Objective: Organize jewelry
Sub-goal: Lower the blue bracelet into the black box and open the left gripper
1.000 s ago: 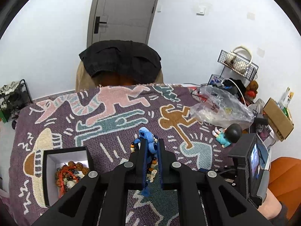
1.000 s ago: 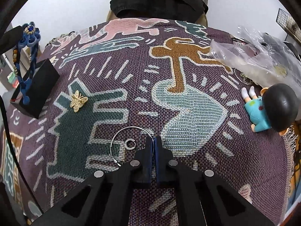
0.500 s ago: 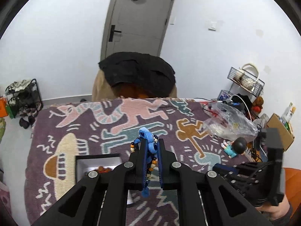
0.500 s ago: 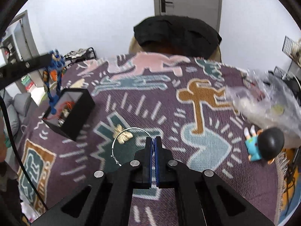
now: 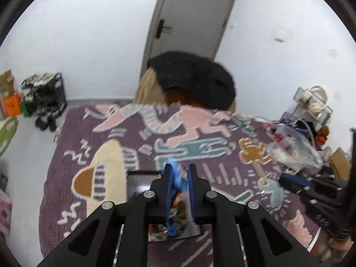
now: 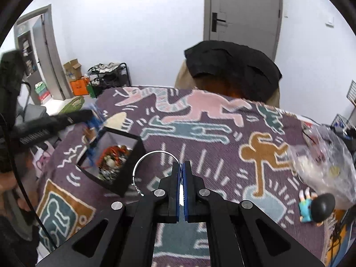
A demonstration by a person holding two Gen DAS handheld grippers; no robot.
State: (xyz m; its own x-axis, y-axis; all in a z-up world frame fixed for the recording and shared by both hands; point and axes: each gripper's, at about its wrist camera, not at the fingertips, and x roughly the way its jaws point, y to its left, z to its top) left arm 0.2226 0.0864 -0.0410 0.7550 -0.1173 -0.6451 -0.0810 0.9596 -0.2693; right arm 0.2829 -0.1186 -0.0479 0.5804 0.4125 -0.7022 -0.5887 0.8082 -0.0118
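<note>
My left gripper [image 5: 179,169] is shut on a blue beaded bracelet [image 5: 176,178] and holds it right over the open black jewelry box [image 5: 142,178], which holds red and mixed beads. The same box shows in the right wrist view [image 6: 111,158], with the left gripper [image 6: 89,115] and the blue bracelet [image 6: 94,122] above its far left side. My right gripper [image 6: 182,165] is shut on a thin silver hoop bangle [image 6: 153,155] and holds it in the air just right of the box.
A patterned purple cloth [image 6: 200,133] covers the table. A clear plastic bag [image 6: 322,155] and a small doll [image 6: 316,207] lie at the right edge. A chair with a black garment [image 6: 231,66] stands behind the table.
Both grippers rose and moved left toward the box. The left gripper now has the blue bracelet over the box. The right gripper lifted the silver hoop off the cloth and brought it beside the box.
</note>
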